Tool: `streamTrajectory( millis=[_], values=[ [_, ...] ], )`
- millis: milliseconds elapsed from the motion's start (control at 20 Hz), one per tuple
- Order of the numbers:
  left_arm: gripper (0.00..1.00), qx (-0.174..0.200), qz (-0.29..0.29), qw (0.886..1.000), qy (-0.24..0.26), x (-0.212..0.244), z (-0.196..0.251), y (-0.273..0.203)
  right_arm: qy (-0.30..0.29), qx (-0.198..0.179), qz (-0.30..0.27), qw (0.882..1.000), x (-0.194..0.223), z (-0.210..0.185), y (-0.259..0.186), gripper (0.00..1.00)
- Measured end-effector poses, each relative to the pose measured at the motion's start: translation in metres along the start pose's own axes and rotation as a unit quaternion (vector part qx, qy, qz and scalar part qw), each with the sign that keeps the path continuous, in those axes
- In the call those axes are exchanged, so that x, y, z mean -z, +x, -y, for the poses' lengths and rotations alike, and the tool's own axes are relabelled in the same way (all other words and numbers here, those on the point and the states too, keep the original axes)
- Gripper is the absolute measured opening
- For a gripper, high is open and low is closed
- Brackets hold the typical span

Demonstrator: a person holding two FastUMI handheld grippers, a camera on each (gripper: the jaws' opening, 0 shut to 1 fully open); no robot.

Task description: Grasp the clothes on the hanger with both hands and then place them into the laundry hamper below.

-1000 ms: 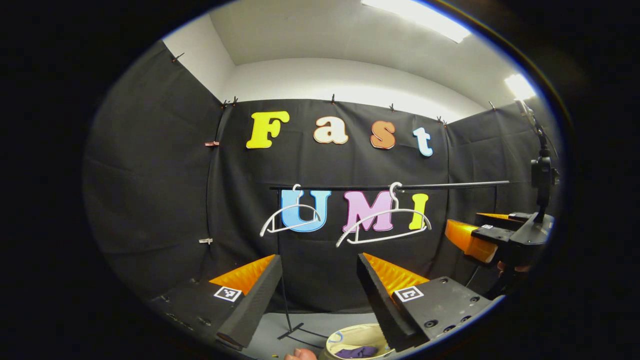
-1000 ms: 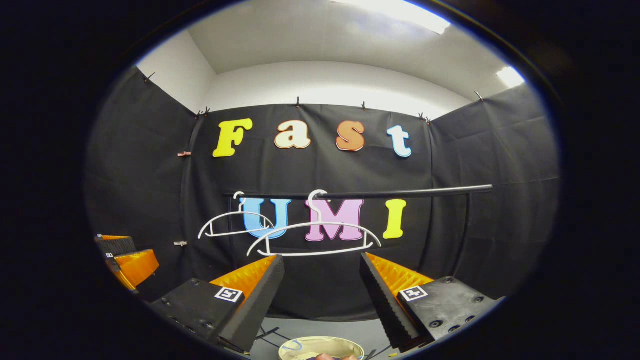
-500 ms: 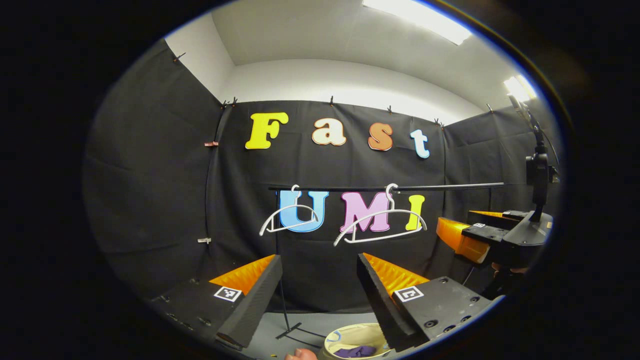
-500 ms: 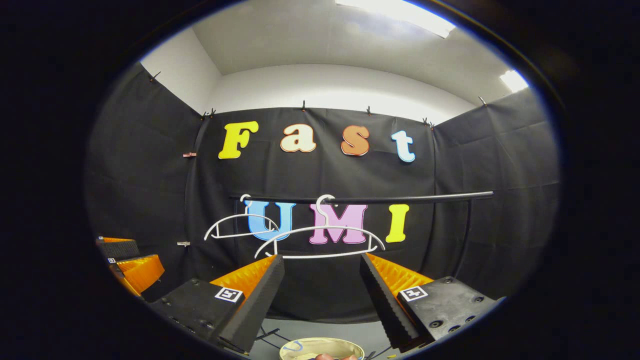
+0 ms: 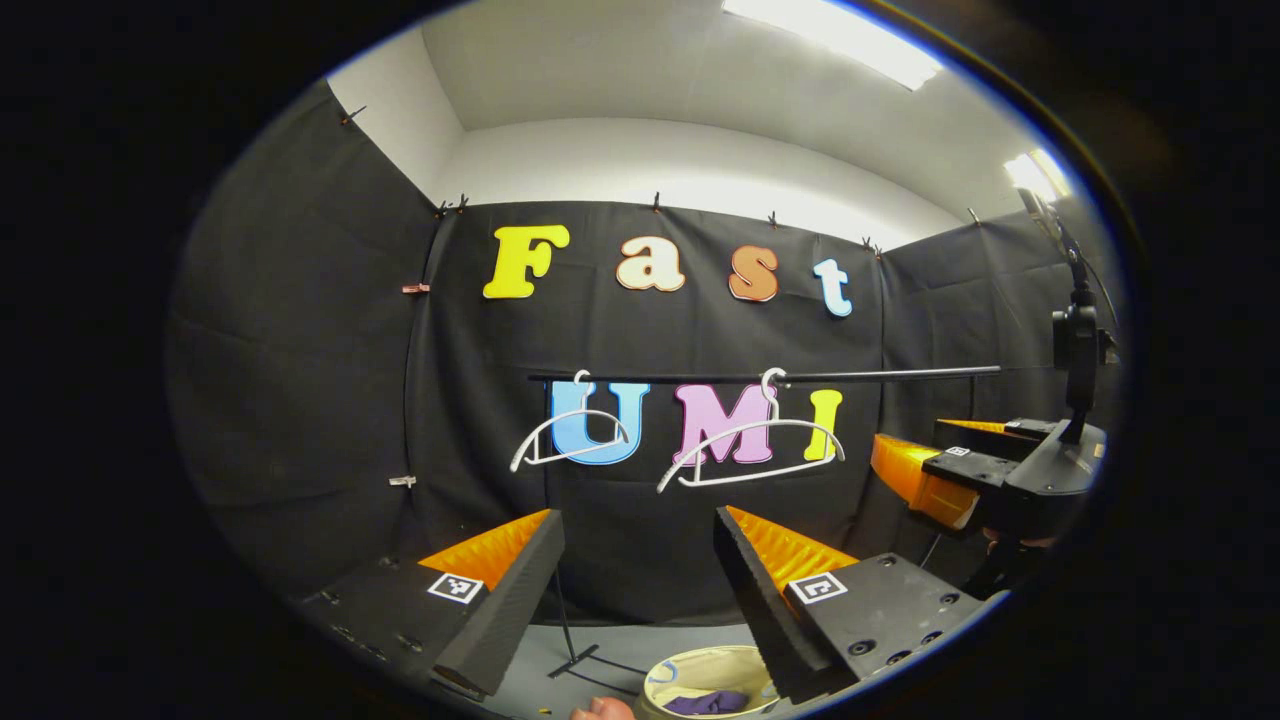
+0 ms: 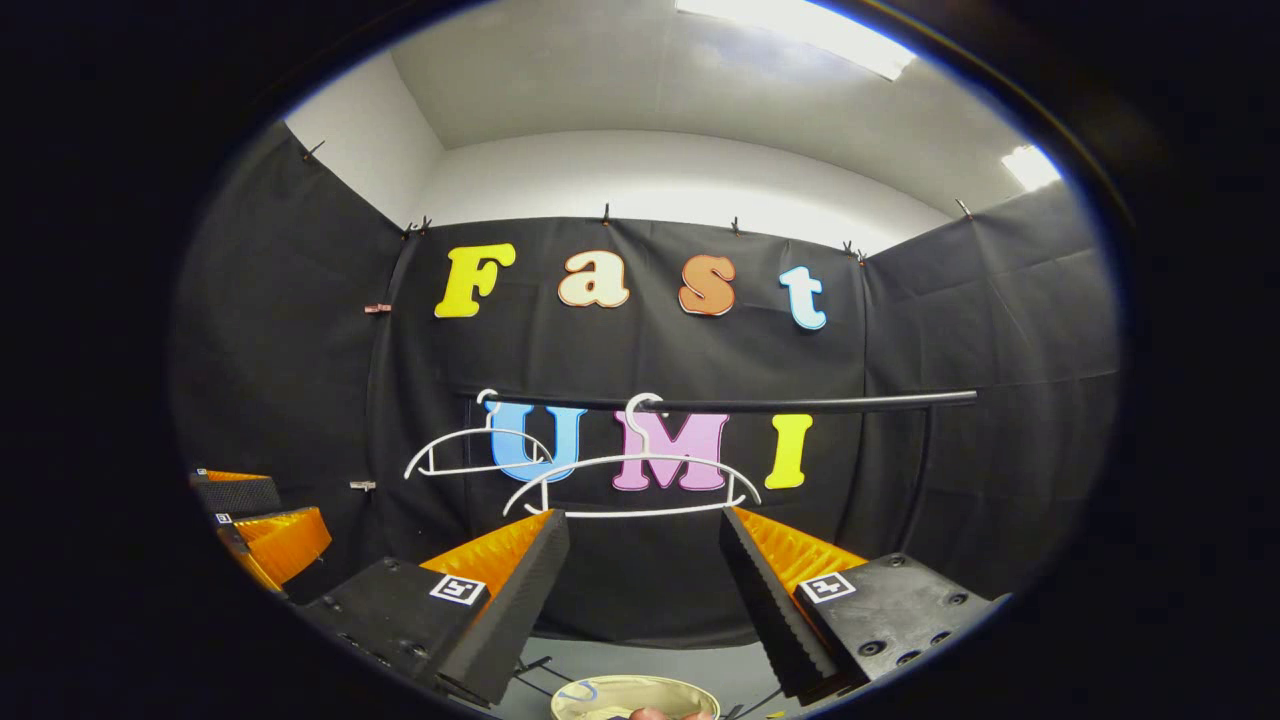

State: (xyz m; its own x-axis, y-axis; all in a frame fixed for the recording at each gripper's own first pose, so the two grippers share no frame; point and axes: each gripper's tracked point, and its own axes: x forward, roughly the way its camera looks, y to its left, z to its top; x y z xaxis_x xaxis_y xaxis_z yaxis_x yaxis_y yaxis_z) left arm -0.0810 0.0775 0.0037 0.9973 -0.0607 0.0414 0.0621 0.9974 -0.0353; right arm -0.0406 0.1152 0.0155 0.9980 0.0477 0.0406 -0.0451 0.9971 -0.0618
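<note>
Going left to right in the left gripper view, the left gripper (image 5: 630,590) is hanging with its fingers spread wide and nothing between them. Beyond it, two bare white hangers are dangling from the black rail (image 5: 880,374): the smaller hanger (image 5: 570,442) to the left, the larger hanger (image 5: 750,450) beside it. No garment is hanging on either. The clothes appear to be lying already in the laundry hamper (image 5: 700,668) at the bottom edge, where a purple cloth (image 5: 708,702) is showing inside the rim. Farther right, the right gripper (image 5: 950,475) is hovering well apart, a hand partly hidden under it; its own view shows its fingers wide apart and empty.

With the load seemingly delivered, little is left to fail. The likely slip would be a careless swing snagging a hanger and knocking it off the rail, or tipping the hamper. The rail's stand foot (image 5: 580,660) is sitting just beside the hamper and could catch a low gripper.
</note>
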Motion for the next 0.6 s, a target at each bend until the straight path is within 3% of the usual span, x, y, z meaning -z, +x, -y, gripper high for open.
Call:
streamTrajectory(
  millis=[600],
  values=[
    [0.95, 0.002, -0.007, 1.0, 0.004, 0.0037, 0.0077, -0.0026, 0.004, -0.003, -0.009, 1.0, 0.0064, 0.0037, -0.0025, 0.98]
  ],
)
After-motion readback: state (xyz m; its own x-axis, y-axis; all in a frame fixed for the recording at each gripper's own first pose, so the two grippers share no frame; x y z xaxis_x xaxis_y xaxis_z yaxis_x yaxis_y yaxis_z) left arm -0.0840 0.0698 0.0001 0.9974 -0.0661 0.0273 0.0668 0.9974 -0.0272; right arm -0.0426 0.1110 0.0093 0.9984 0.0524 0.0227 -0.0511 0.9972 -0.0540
